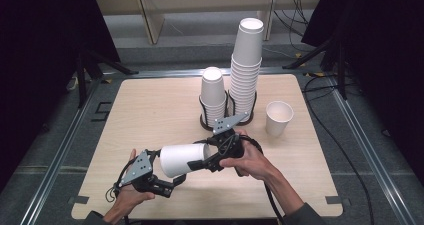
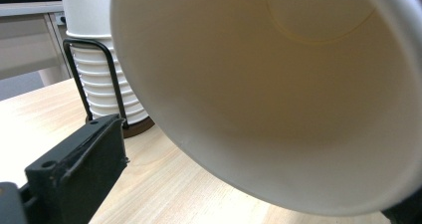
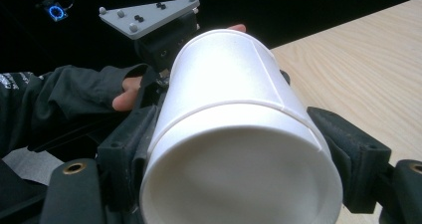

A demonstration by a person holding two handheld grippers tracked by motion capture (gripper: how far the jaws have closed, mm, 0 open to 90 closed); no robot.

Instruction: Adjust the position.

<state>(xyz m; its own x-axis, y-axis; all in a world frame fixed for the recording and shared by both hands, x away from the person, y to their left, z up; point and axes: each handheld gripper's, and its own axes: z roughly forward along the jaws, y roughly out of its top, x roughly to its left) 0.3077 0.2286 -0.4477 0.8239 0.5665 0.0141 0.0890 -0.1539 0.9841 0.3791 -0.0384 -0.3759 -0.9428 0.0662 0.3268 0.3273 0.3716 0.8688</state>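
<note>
A white paper cup [image 1: 182, 159] lies on its side in the air over the near part of the wooden table [image 1: 150, 110], its mouth toward the left. My right gripper [image 1: 209, 157] is shut on its base end; in the right gripper view the cup [image 3: 239, 149] sits pinched between both black jaws of that gripper [image 3: 234, 152], bottom toward the camera. My left gripper [image 1: 172, 180] is at the mouth end, open. In the left gripper view the cup's open mouth [image 2: 278, 84] looms close, and the left finger [image 2: 84, 164] stands apart from the rim.
A short stack of cups [image 1: 212, 92] and a tall stack [image 1: 246, 65] stand in black wire holders at the table's middle back. One single cup [image 1: 278, 117] stands upright to their right. Dark stands and cables flank the table.
</note>
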